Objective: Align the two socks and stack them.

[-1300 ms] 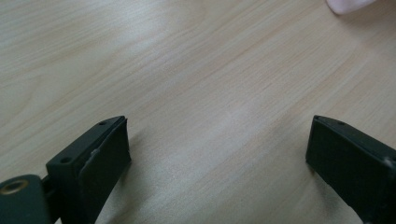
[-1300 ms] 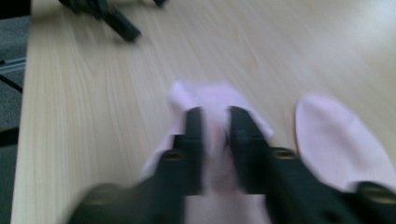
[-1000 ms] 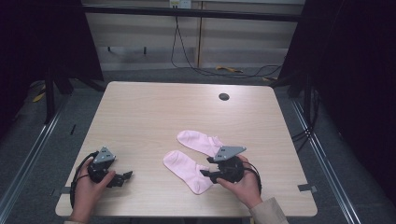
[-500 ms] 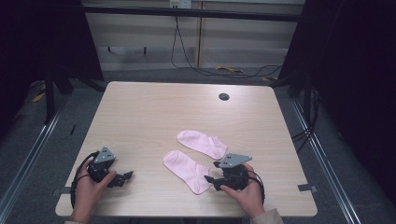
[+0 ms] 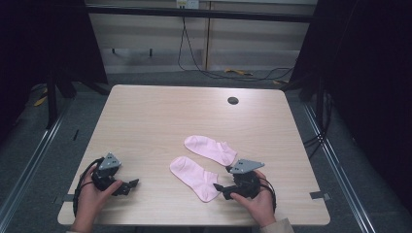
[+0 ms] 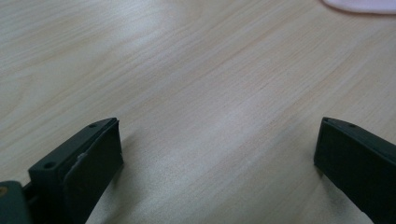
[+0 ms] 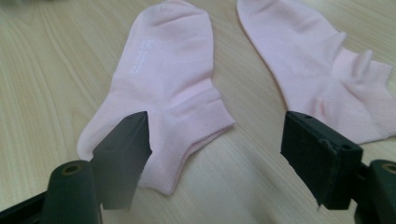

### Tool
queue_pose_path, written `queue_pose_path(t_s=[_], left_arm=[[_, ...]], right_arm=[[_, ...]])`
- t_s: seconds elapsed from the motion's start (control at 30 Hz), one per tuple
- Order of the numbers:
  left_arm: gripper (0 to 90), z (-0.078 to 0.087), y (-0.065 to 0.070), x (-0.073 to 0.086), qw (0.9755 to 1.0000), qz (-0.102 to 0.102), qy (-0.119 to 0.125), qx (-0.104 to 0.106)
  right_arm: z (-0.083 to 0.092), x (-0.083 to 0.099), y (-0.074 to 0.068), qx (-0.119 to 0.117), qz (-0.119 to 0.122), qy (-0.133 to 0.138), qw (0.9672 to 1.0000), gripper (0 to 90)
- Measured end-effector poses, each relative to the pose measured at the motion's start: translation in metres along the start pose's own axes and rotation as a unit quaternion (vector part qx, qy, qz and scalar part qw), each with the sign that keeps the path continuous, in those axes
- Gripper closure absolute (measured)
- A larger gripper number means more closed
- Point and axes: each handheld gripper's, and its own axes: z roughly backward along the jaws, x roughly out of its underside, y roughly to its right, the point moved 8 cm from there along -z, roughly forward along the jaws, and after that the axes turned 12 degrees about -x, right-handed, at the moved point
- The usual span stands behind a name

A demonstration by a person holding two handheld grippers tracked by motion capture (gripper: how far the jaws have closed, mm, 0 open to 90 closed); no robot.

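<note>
Two pink socks lie flat side by side on the wooden table: a near sock and a far sock. My right gripper rests low at the near sock's cuff end. Its jaws have just been opening and now stand wide, the cuff lying in front of one jaw with no pad pressing on it. My left gripper sits at the table's near left, open over bare wood. An edge of a sock shows far ahead of it.
A dark round grommet hole sits near the table's far edge. Black frames and cables stand beyond the table, and grey floor rails run along both sides. Both hands hold their grippers close to the near edge.
The right hand has drawn back a little toward the near edge, away from the socks, and its jaws have opened. The socks and the left gripper have stayed where they were.
</note>
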Motion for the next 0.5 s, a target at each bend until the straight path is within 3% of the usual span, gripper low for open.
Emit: queue_pose_path(t_s=[0.27, 0.5], left_arm=[[0.0, -0.0001, 0.0015, -0.0001, 1.0, 0.0, 0.0, 0.002], [5.2, 0.0, 0.0041, -0.0042, 1.0, -0.001, -0.004, 0.001]], right_arm=[[0.0061, 0.0027, 0.0068, 0.008, -0.017, 0.015, 0.9997, 26.9], [0.0058, 0.0062, 0.007, 0.022, -0.013, 0.012, 0.9996, 36.7]])
